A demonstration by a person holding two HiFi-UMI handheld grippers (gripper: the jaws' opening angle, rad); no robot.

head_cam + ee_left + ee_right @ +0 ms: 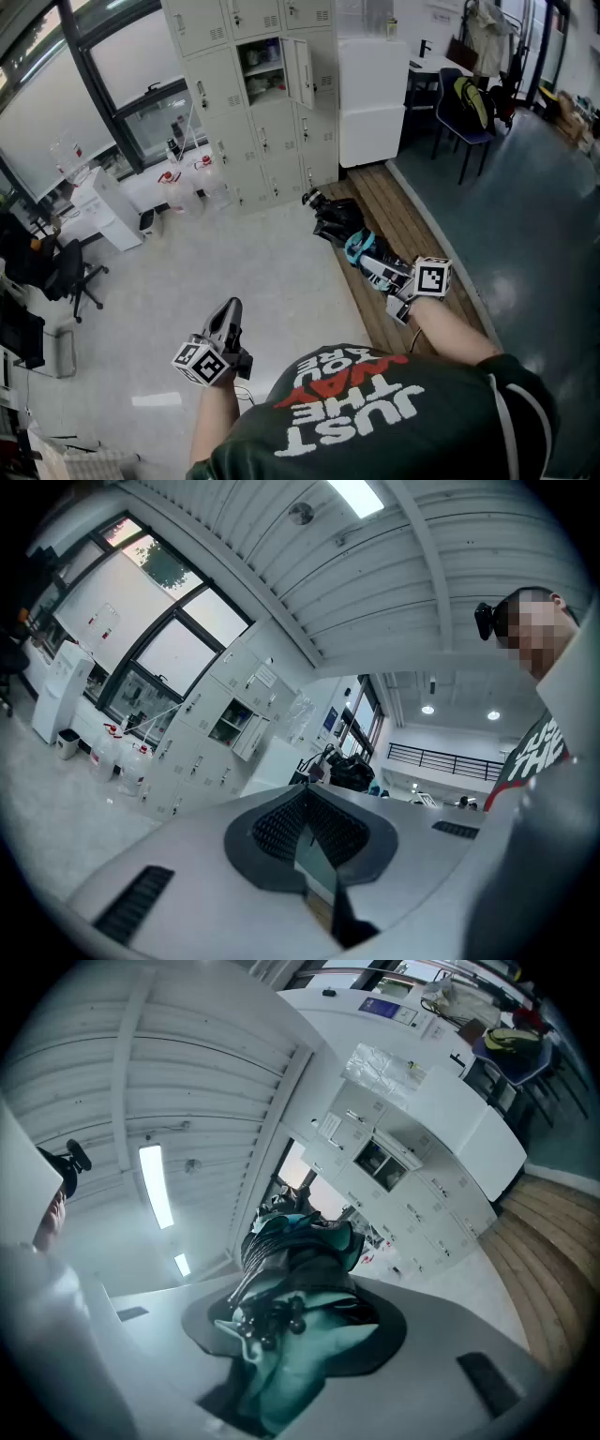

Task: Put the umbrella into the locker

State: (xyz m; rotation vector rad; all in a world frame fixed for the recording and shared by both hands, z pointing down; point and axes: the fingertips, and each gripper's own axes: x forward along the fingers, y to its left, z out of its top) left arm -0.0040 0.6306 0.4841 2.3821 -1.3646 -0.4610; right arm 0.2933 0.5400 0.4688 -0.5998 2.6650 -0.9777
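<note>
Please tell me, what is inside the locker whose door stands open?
Inside the open locker a shelf divides the space. A few small items sit above and below it, too small to identify. The back of the compartment is in shadow, so anything there cannot be seen.

Wears a dark short-sleeved T-shirt (403,422) with big white and red block lettering across the back and a thin pale stripe down the sleeve. Shows, on the left gripper (232,309) and the right gripper (366,258) alike, a white cube faced with black square markers: left cube (202,362), right cube (432,277). Has pale grey gripper housings with dark slotted vents and a dark grey hollow round black ribbed jaws.
</note>
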